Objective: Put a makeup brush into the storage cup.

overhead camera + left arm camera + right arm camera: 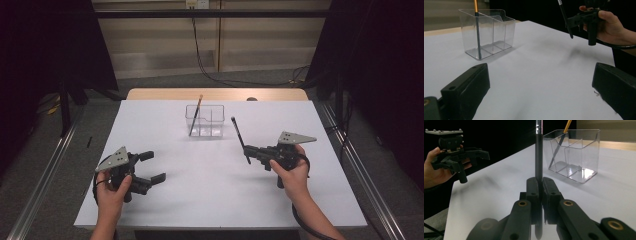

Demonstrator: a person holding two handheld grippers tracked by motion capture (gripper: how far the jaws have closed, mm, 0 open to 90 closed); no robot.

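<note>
My right tool (248, 150) is clamped tight on a black pen (240, 139), jaws pinched around its lower part, and it's up off the bench (165, 200), out to the right of the clear box (204, 121) and a bit nearer me; the pen stands nearly upright, tip pointing down; the box sits near the far middle of the bench with an orange-topped pencil (195, 116) leaning in its left compartment; my left tool (152, 170) is spread wide with nothing in it, low over the near-left of the bench.
</note>
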